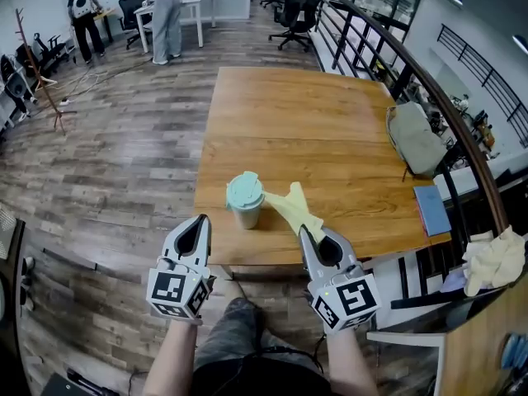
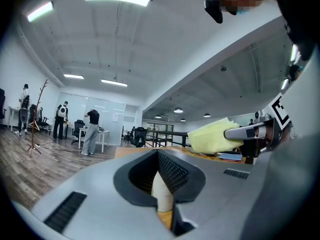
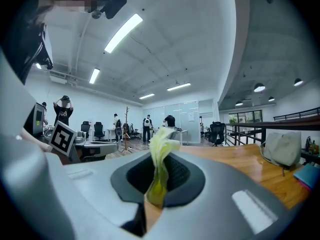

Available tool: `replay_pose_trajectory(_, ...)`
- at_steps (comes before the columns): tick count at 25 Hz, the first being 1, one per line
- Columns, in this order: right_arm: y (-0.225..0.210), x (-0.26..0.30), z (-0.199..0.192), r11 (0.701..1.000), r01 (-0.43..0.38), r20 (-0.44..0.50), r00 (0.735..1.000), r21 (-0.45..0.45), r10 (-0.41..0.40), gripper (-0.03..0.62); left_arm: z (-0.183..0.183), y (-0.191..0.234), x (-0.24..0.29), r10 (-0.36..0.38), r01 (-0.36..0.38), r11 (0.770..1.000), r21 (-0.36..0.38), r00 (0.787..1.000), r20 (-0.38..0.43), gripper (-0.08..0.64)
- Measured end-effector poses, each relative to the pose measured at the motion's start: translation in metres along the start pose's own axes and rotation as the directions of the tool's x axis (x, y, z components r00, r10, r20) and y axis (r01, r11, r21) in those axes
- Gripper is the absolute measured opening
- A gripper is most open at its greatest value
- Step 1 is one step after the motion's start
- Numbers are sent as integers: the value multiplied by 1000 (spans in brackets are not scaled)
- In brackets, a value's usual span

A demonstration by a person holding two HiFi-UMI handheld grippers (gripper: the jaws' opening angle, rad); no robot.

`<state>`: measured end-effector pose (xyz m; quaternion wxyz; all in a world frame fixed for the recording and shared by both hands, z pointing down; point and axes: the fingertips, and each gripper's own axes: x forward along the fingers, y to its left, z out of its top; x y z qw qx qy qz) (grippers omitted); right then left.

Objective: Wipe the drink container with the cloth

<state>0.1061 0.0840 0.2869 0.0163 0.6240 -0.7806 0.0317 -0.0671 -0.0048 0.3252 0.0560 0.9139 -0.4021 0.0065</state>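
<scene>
Both are ready: my right hand-held gripper (image 1: pixel 307 233) pinches the cloth (image 1: pixel 290 206), and my left hand-held gripper (image 1: pixel 202 223) is pressed together, empty. The drink container (image 1: pixel 245 200) stands near me on the table (image 1: pixel 330 130). Next, I guess, I rub it.

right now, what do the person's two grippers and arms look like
The left gripper and right gripper match: light grey tapered shells, a dark teardrop recess on top, and a cube of black-and-white square markers at the rear. No sleeves show on the forearms.
</scene>
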Motion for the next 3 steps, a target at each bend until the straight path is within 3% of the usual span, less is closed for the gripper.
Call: replay_pose_trajectory(3,10,-14,0,1000,-3,-2,1000,-6,3,21,5,-4,-15,11,-11,1000,-1,1000,0,-3)
